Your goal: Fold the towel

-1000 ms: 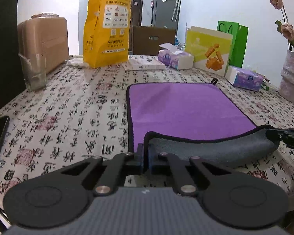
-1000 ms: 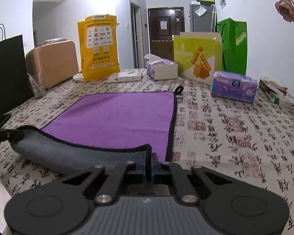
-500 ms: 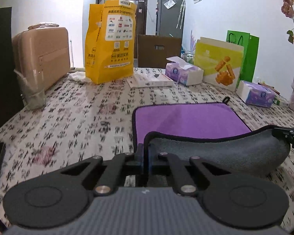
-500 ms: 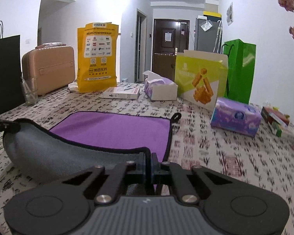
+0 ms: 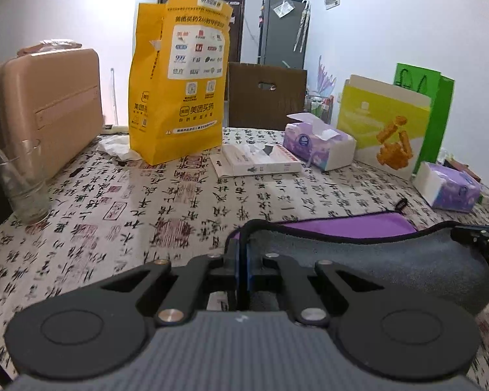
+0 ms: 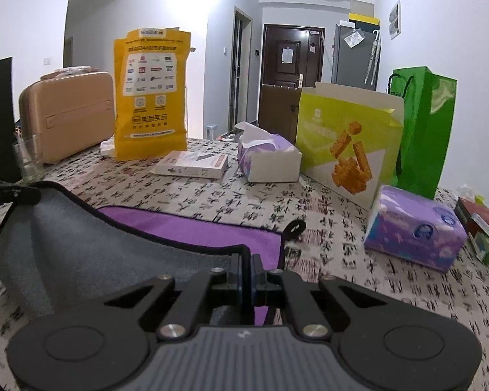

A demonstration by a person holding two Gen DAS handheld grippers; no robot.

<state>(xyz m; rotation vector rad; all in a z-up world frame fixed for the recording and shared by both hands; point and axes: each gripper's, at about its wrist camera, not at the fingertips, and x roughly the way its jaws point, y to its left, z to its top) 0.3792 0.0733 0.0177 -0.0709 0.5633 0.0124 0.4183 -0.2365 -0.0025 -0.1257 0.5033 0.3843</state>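
Towel: 1 towel [image 5: 375, 264], purple face and grey underside with black edging; near edge lifted and curled over the flat far part, which lies on the tablecloth [image 5: 146, 202].
Left gripper [image 5: 243, 260]: fingers pressed together, pinching 1 near corner of the towel.
Right gripper [image 6: 247, 265]: fingers pressed together, pinching the other near corner of the towel [image 6: 81, 244].
Hanging loop: 1 black loop [image 6: 295, 226] at the far right corner.
Tissue packs: 2; 1 opened [image 6: 267, 159] mid-table, 1 sealed [image 6: 414, 231] just right of the towel.
Bags: 1 yellow bag [image 5: 179, 78], 1 green bag [image 6: 423, 130], 1 lime carton [image 6: 345, 150], all upright at the far side.
Flat box: 1 [image 5: 257, 161].
Glass: 1 [image 5: 22, 185], left edge.
Suitcase: 1 [image 5: 42, 110], tan.
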